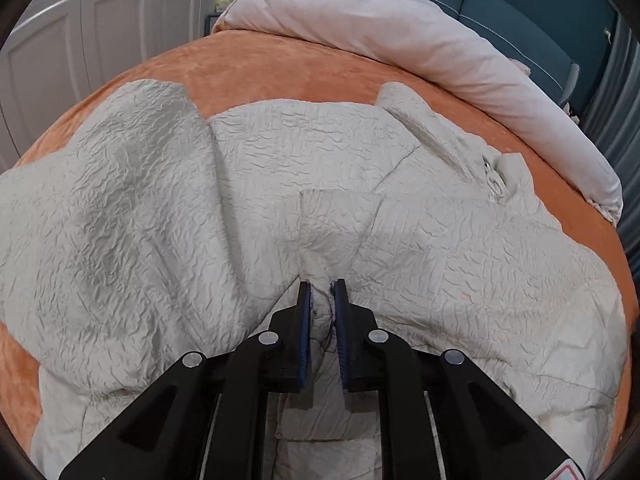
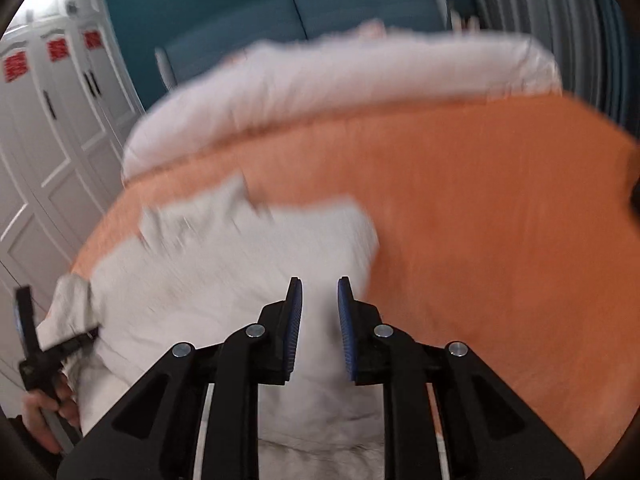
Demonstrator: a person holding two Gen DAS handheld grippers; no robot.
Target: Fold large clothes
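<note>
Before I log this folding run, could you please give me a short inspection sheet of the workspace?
Surface: bed with orange cover.
Job's things: crinkled off-white garment spread over the cover, unfolded.
Clutter: rolled pale duvet along the far edge.
Grippers: left gripper shut on a bunch of the garment; right gripper open, over the garment, holding nothing; that view is blurred.
Cables: nothing seen.
Surroundings: white wardrobe doors, teal headboard, grey curtain.
</note>
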